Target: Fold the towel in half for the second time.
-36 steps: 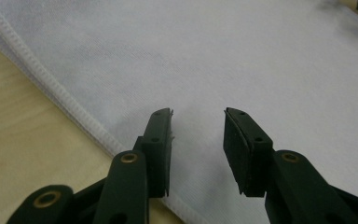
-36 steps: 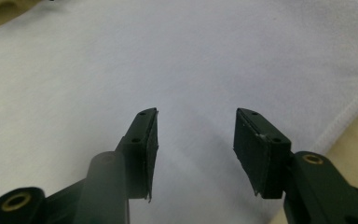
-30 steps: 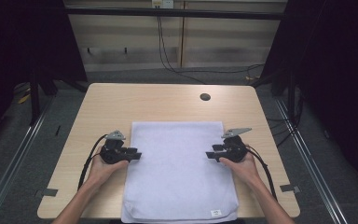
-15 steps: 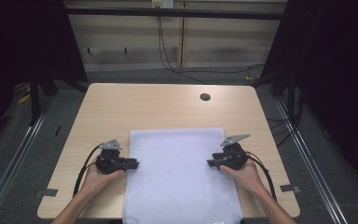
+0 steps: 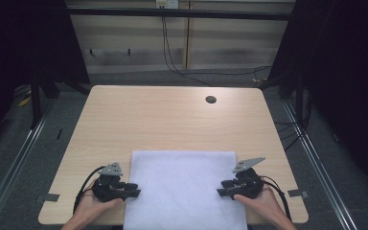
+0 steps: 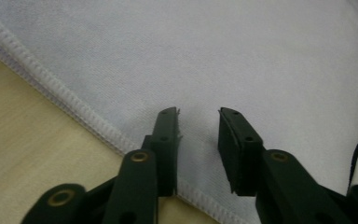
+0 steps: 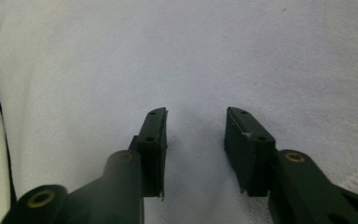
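Observation:
A white towel (image 5: pixel 184 189) lies flat on the wooden table (image 5: pixel 172 120), its near end reaching past the front edge. My left gripper (image 5: pixel 133 190) rests at the towel's left edge with its tips over the cloth. In the left gripper view (image 6: pixel 198 123) the jaws stand apart above the towel (image 6: pixel 242 60), just inside its stitched hem (image 6: pixel 74 105); they have just been opening, and nothing is pinched between them. My right gripper (image 5: pixel 222 191) sits at the right edge. Its jaws (image 7: pixel 196 123) have just been closing a little and stand apart over flat cloth (image 7: pixel 191 56).
A round cable hole (image 5: pixel 211 99) sits in the far right part of the tabletop. The far half of the table is bare wood. Dark frame posts and floor rails flank the table on both sides.
Both hands have moved back toward the table's front edge. The towel has slid with them, so its far edge lies nearer and its near end hangs over the front.

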Demonstrator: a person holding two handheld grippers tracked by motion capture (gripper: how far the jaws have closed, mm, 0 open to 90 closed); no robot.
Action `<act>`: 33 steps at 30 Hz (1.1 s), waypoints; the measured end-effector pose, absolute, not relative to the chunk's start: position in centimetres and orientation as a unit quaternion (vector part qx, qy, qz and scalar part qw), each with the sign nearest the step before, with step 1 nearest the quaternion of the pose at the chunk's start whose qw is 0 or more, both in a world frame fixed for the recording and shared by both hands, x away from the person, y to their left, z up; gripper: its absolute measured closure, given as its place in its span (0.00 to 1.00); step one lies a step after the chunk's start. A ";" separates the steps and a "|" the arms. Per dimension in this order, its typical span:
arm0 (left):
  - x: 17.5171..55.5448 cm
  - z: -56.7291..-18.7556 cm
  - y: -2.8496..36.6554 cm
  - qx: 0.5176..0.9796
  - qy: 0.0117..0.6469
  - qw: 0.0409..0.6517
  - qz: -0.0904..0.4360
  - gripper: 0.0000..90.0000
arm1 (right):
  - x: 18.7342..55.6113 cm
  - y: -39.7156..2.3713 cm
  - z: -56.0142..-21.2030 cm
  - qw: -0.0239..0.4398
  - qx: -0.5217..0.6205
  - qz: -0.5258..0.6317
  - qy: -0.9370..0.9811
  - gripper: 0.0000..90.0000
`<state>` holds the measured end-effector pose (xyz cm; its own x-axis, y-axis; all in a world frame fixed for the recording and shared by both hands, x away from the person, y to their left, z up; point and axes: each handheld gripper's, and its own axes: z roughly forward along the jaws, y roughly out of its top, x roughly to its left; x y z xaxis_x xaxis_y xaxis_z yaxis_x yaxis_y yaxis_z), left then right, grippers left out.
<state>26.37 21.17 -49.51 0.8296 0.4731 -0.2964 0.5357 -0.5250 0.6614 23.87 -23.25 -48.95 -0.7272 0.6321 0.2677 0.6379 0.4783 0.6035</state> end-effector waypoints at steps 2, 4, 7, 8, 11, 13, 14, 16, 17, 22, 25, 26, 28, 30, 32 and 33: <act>26.8 -49.4 21.1 0.874 0.287 0.391 -0.043 0.73 | 23.7 -23.4 -48.7 -0.005 -0.366 -0.354 -0.860 0.61; 27.5 -49.0 20.9 0.870 0.290 0.397 -0.029 0.68 | 24.3 -24.1 -48.2 -0.020 -0.374 -0.375 -0.848 0.59; 29.4 -48.4 20.7 0.863 0.299 0.407 -0.002 0.66 | 26.3 -25.9 -47.4 -0.062 -0.396 -0.397 -0.825 0.59; 30.2 -48.1 20.7 0.861 0.301 0.411 0.003 0.66 | 27.0 -26.4 -47.3 -0.070 -0.401 -0.404 -0.819 0.59; 31.6 -47.7 20.7 0.856 0.305 0.418 0.018 0.66 | 29.0 -27.5 -47.0 -0.090 -0.420 -0.409 -0.805 0.60; 32.9 -47.7 21.1 0.844 0.319 0.430 0.031 0.65 | 30.5 -27.9 -47.0 -0.104 -0.425 -0.402 -0.805 0.60; 33.5 -47.7 21.3 0.841 0.326 0.431 0.025 0.66 | 31.4 -28.1 -47.2 -0.101 -0.427 -0.402 -0.803 0.61; 35.0 -47.9 21.8 0.827 0.347 0.440 0.034 0.65 | 32.5 -28.2 -47.6 -0.100 -0.428 -0.396 -0.806 0.60; 35.7 -48.1 22.1 0.823 0.355 0.443 0.025 0.65 | 33.3 -28.2 -48.0 -0.092 -0.429 -0.398 -0.806 0.60; 37.7 -48.9 22.5 0.818 0.382 0.427 0.041 0.53 | 34.2 -28.0 -49.3 -0.071 -0.430 -0.385 -0.814 0.59; 37.9 -49.6 22.4 0.821 0.381 0.424 0.030 0.46 | 34.2 -27.6 -49.9 -0.066 -0.428 -0.369 -0.823 0.59; 37.9 -49.8 22.2 0.827 0.376 0.418 0.028 0.45 | 34.3 -27.5 -50.0 -0.066 -0.424 -0.369 -0.825 0.60; 37.8 -50.1 21.8 0.836 0.372 0.403 0.032 0.45 | 34.1 -27.4 -50.0 -0.068 -0.427 -0.367 -0.824 0.62; 37.7 -50.2 21.7 0.838 0.367 0.403 0.037 0.46 | 34.0 -27.4 -49.9 -0.069 -0.428 -0.366 -0.823 0.69; 37.8 -50.2 21.6 0.841 0.360 0.403 0.030 0.48 | 33.7 -27.6 -50.0 -0.065 -0.430 -0.367 -0.822 0.76; 37.8 -50.2 21.5 0.842 0.357 0.404 0.032 0.51 | 33.5 -27.7 -50.0 -0.059 -0.431 -0.371 -0.820 0.79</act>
